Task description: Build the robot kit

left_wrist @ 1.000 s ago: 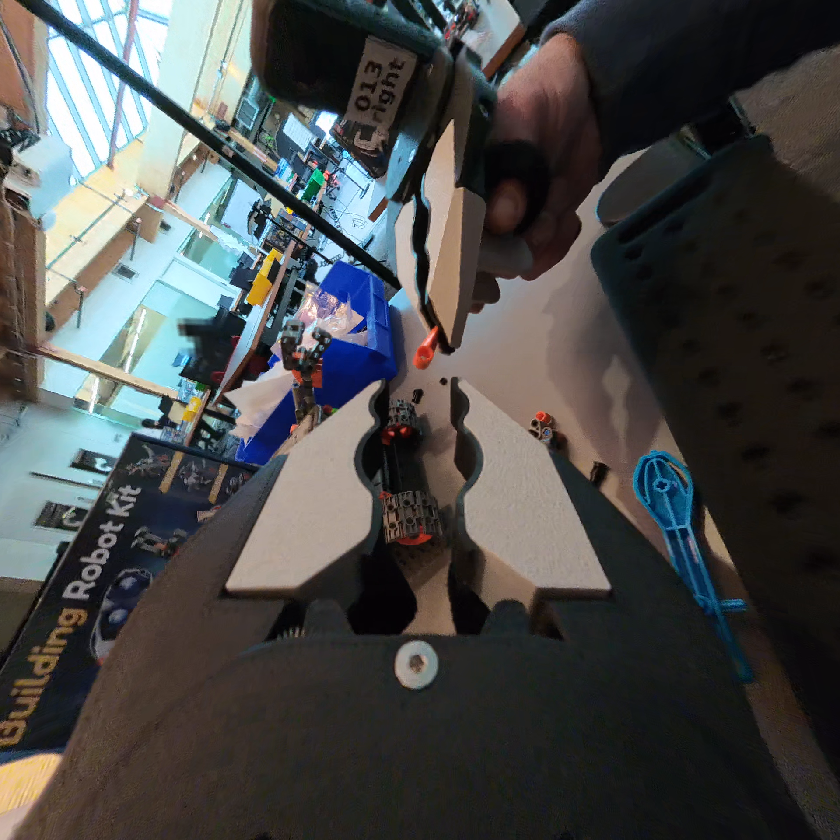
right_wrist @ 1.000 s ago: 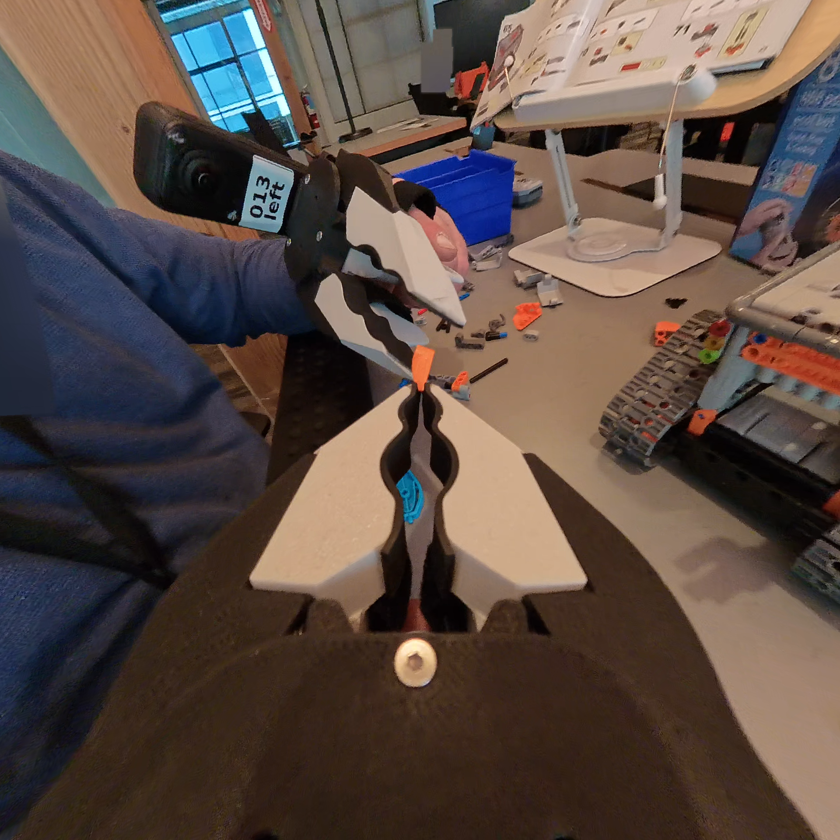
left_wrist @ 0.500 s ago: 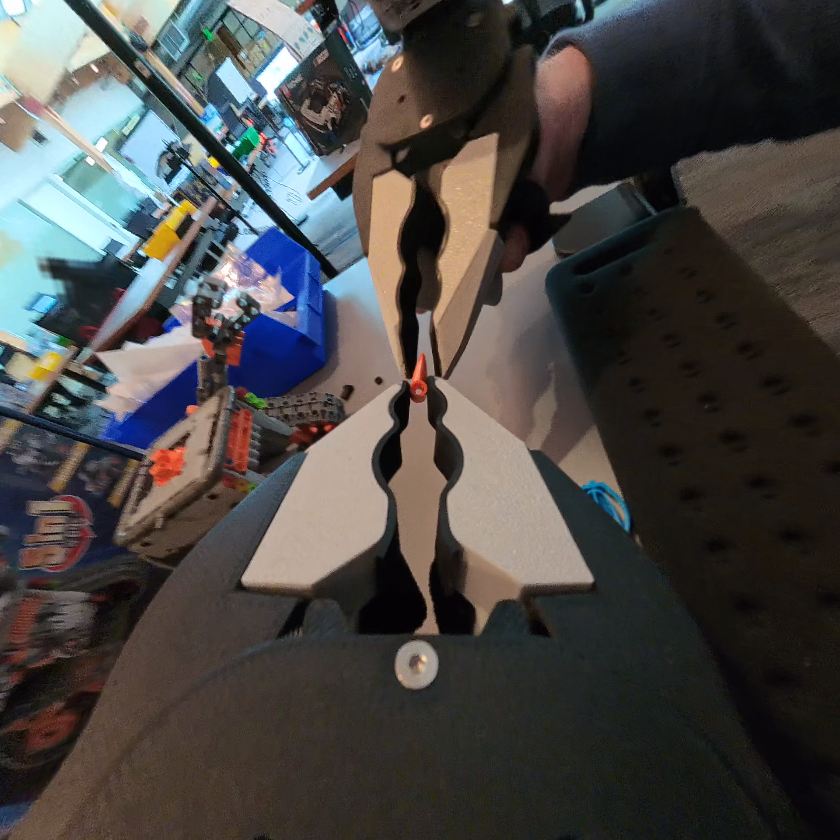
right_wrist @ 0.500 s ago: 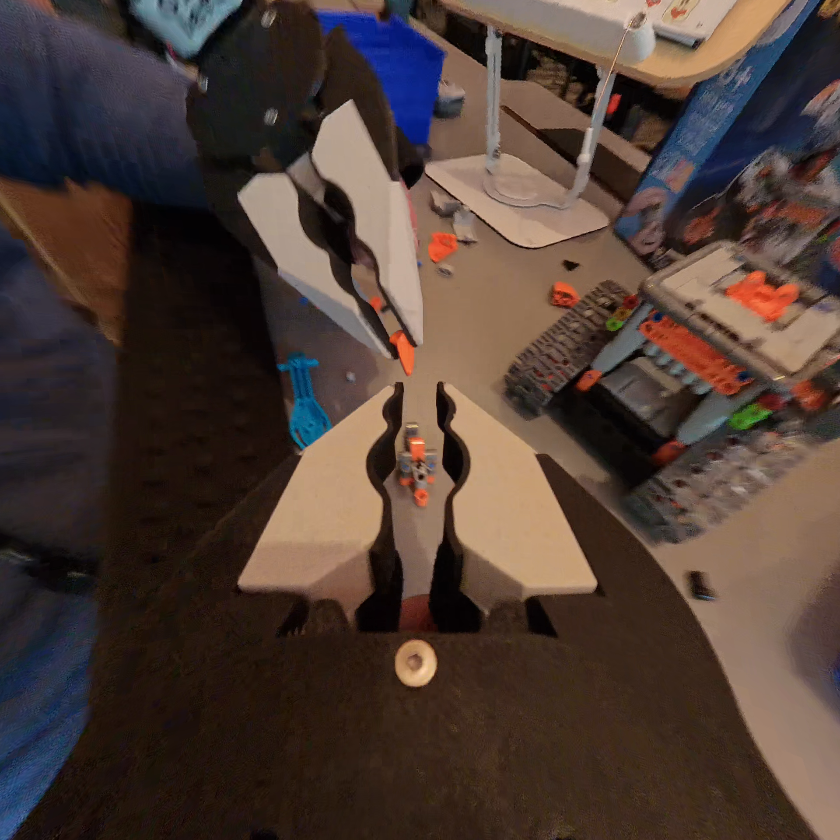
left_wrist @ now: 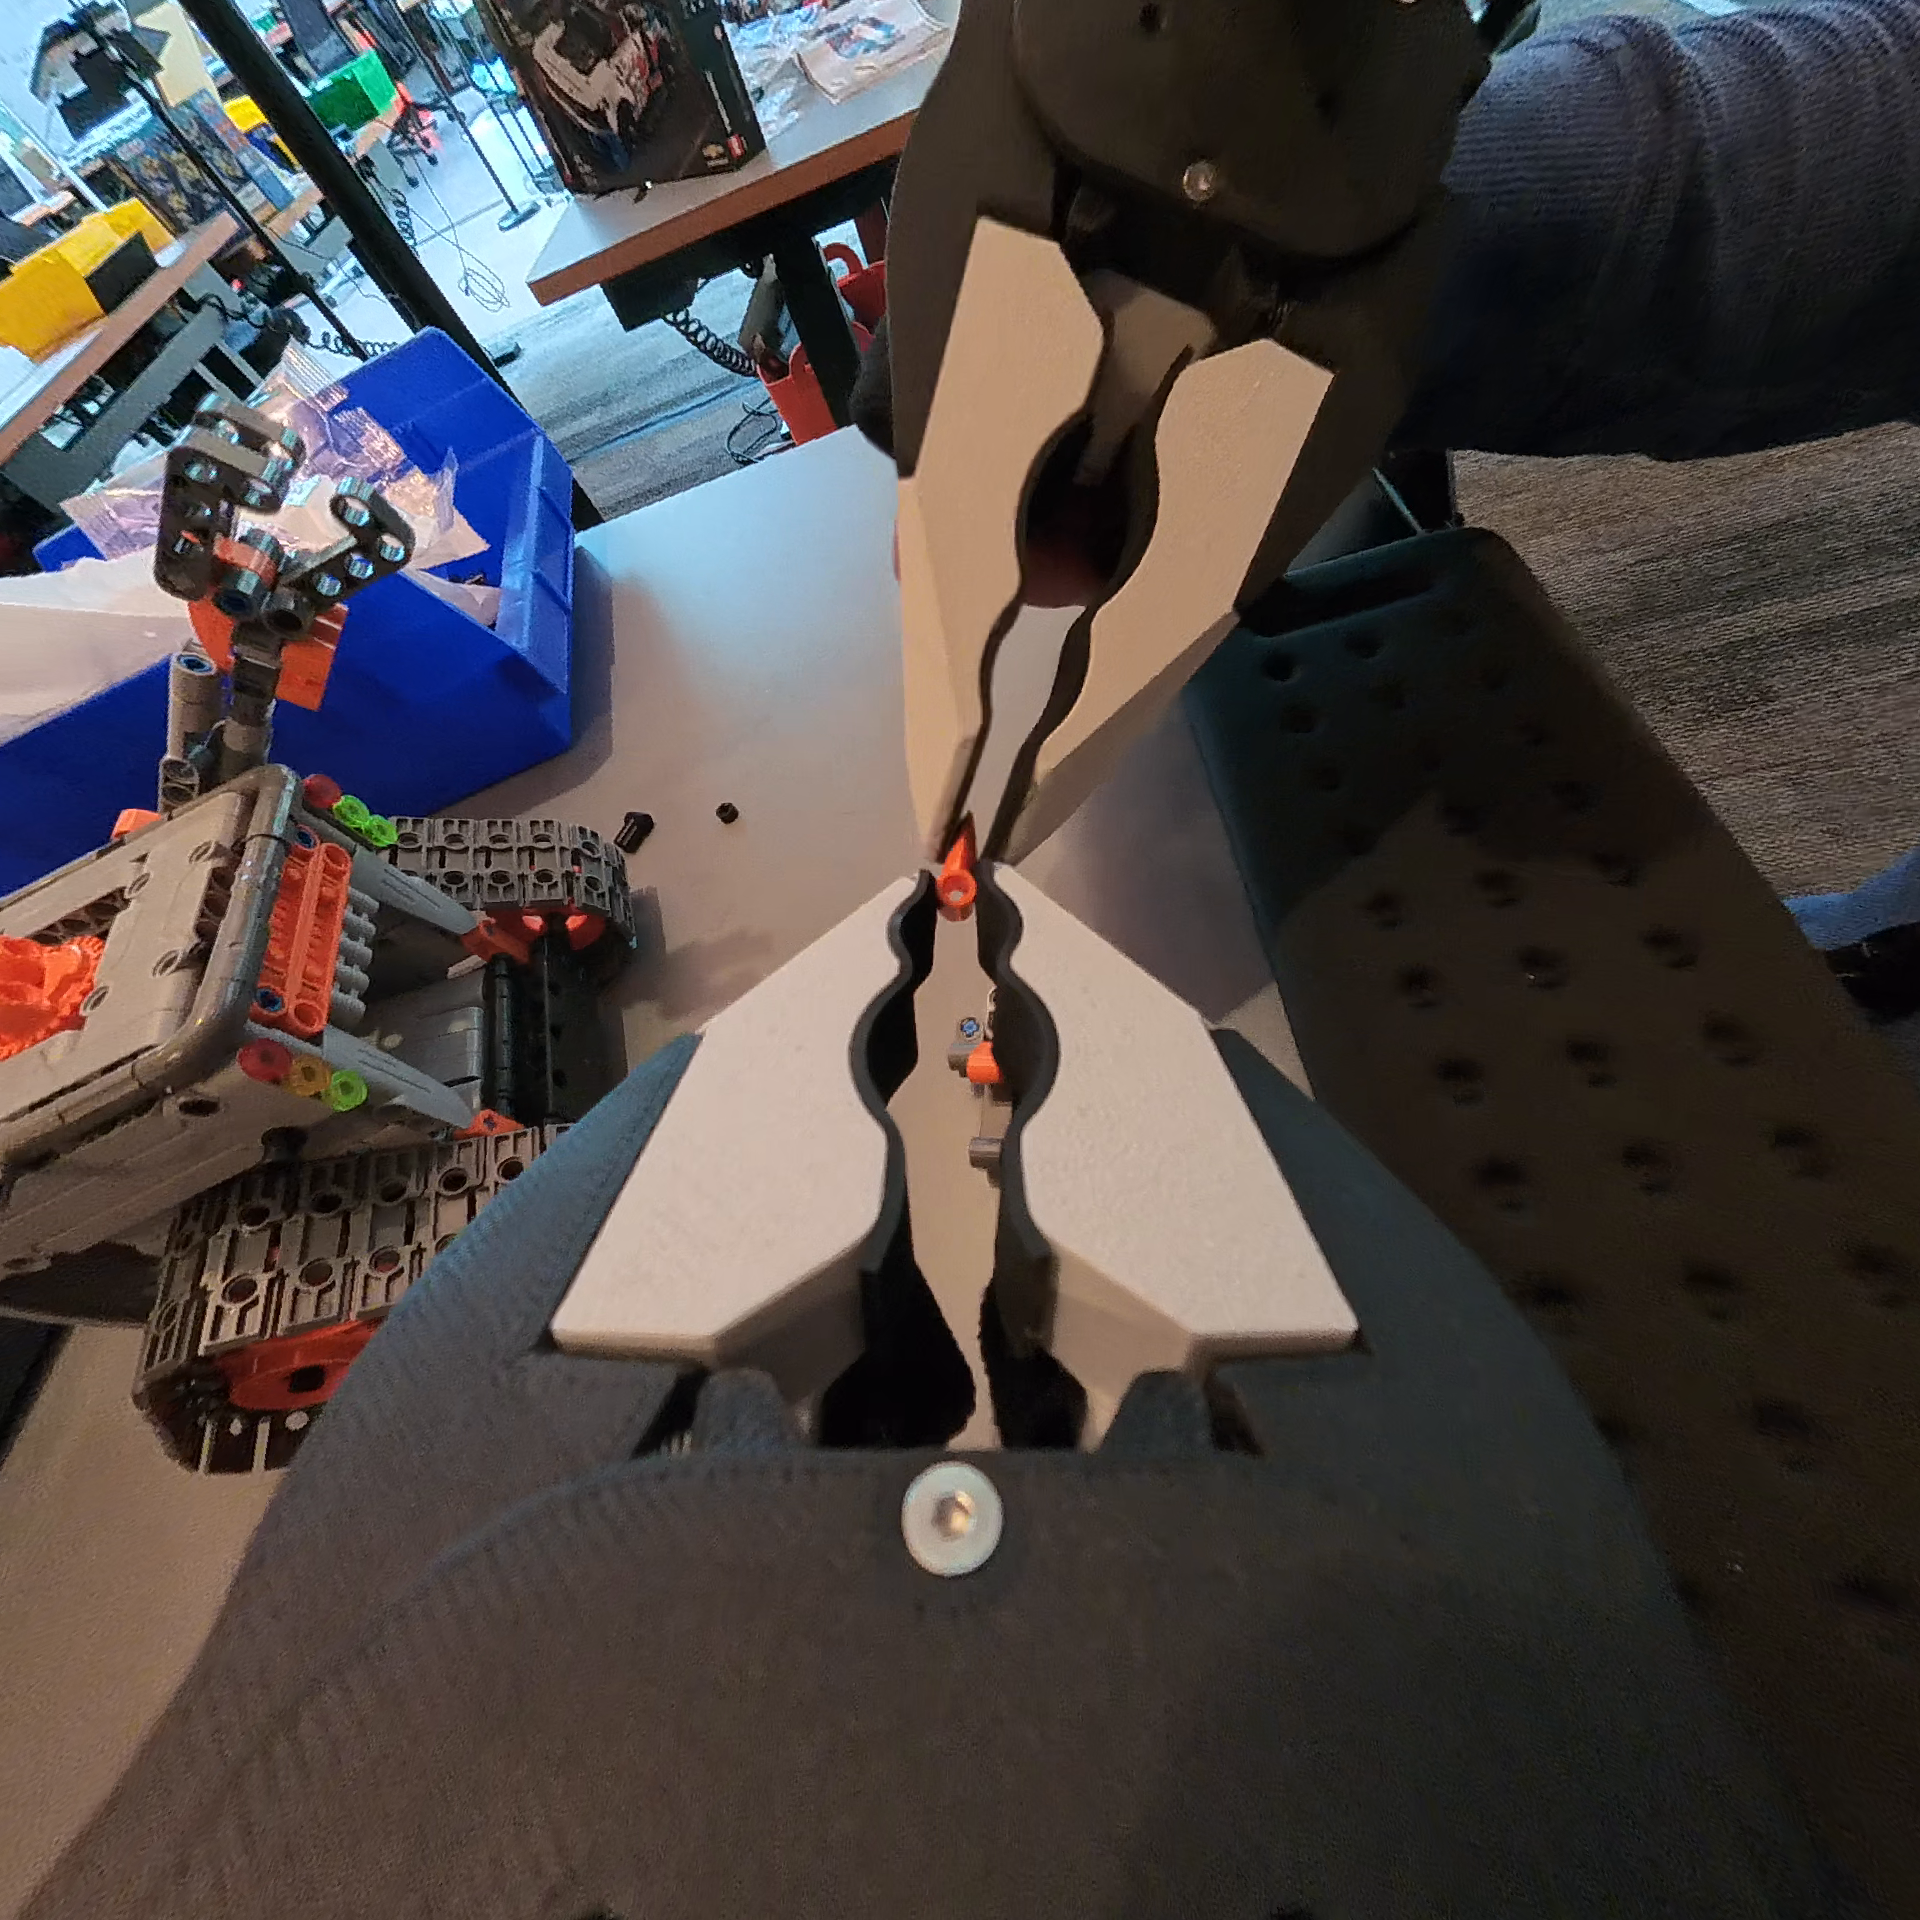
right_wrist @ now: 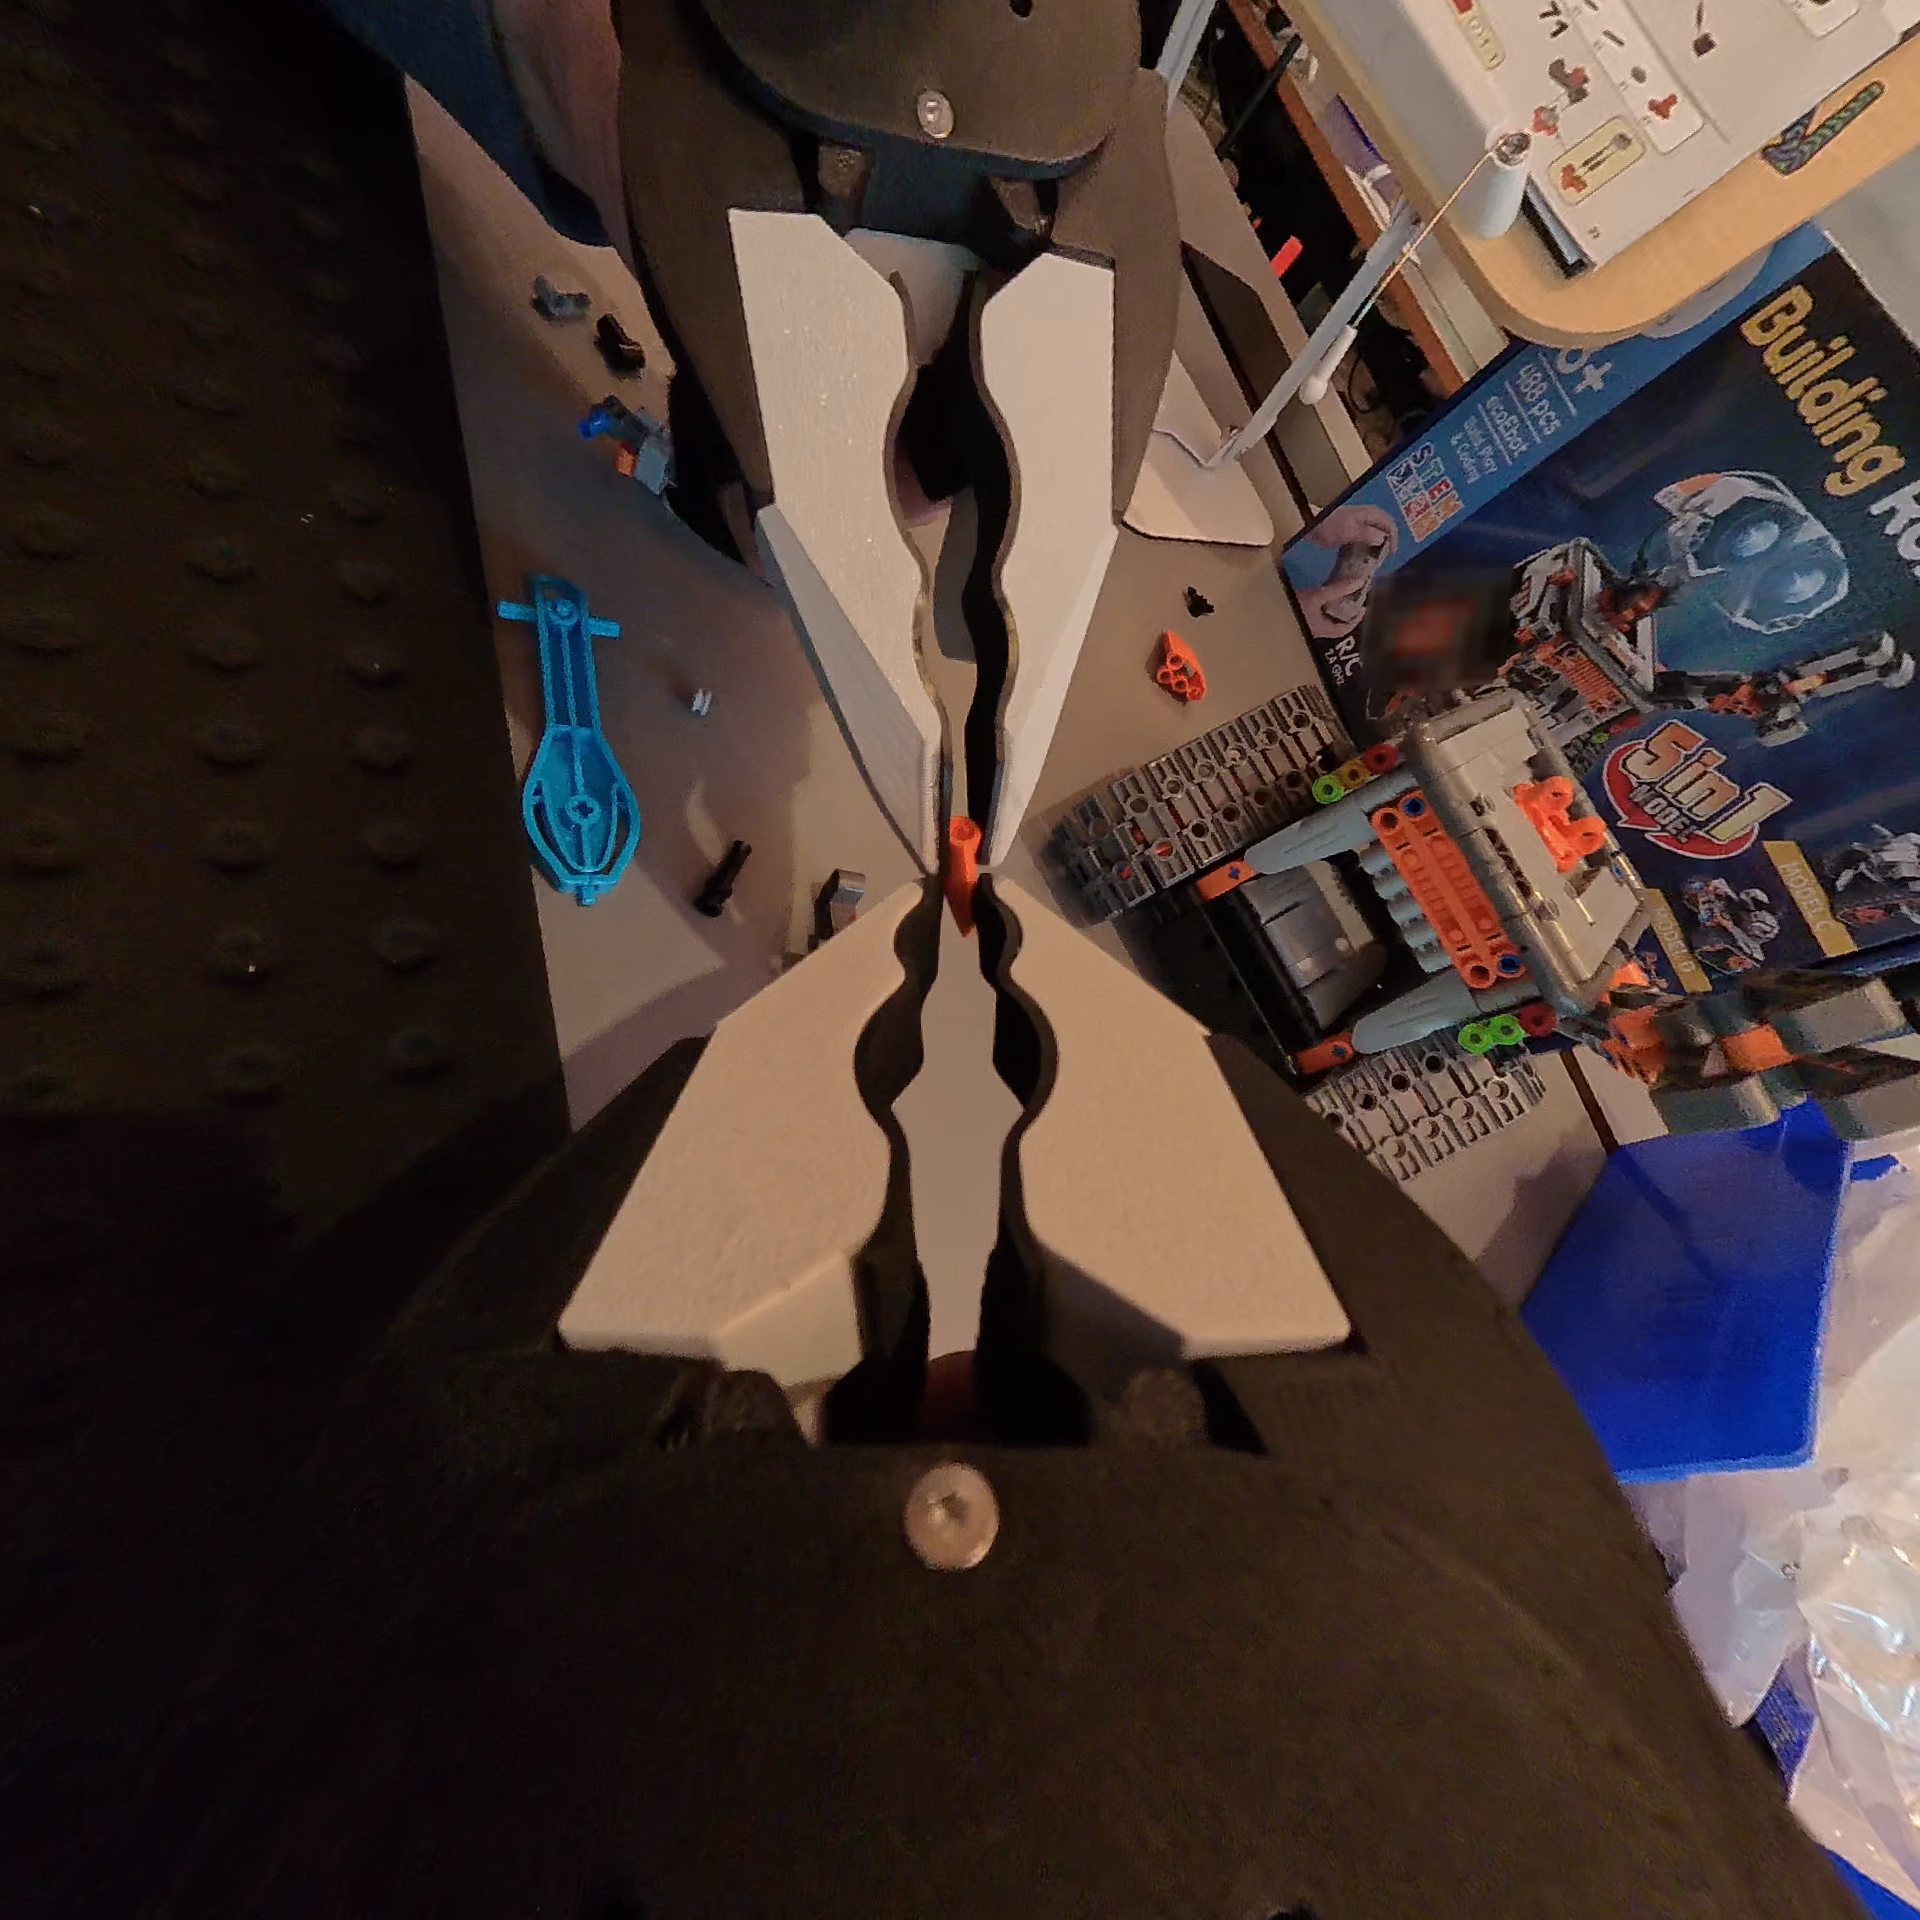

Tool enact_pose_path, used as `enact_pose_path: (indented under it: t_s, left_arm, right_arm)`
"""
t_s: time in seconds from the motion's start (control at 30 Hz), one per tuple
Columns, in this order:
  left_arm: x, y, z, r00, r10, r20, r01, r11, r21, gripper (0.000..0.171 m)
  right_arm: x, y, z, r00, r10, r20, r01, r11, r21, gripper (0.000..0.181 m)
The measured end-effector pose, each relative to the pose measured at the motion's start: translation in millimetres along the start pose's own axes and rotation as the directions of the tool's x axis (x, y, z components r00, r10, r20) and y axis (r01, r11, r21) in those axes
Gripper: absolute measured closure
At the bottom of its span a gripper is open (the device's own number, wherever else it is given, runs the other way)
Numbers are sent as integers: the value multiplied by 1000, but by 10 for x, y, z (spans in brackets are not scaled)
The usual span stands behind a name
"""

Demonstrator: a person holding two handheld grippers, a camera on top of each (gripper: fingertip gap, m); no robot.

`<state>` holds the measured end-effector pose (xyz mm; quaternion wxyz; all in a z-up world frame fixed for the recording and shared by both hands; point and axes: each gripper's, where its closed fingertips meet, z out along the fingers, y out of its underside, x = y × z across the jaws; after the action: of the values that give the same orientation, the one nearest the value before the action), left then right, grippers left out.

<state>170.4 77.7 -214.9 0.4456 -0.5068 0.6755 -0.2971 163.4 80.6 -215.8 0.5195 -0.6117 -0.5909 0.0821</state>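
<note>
Now that the fingers of the right gripper [right_wrist: 954, 902] have clenched again, it and the left gripper [left_wrist: 954, 896] both pinch the small orange piece [left_wrist: 957, 878], tip to tip above the tabletop [left_wrist: 748, 623].

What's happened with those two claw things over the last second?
The small orange plastic peg passed from the right gripper to the left gripper, which now pinches it. The right let go, opened, then narrowed around the peg's other end; whether it clamps is unclear. The grey tracked toy vehicle and blue bin stayed put.
</note>
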Motion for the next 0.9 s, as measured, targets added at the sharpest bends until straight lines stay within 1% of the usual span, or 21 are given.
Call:
enact_pose_path:
  t_s: [0.1,0.23,0.27,0.33,0.53,0.9]
  left_arm:
    - [28,54,46,999,-16,-33,16,1000,-15,166]
    - [48,202,133,997,-41,-70,35,996,-80,165]
    - [66,252,143,995,-52,-87,42,994,-105,161]
    - [73,305,145,994,-50,-96,39,992,-118,161]
    - [83,415,176,992,-42,-115,23,986,-166,167]
    - [88,491,214,992,-24,-127,-4,977,-213,168]
  right_arm:
    - [-42,67,18,997,49,64,-48,999,-16,178]
    - [-96,219,88,985,127,121,-120,991,-62,179]
    - [-100,253,98,981,143,130,-134,988,-73,179]
    - [-125,294,111,975,164,153,-152,985,-82,179]
    - [-198,396,202,962,186,201,-161,978,-136,179]
    - [-232,474,263,947,216,238,-176,968,-179,179]
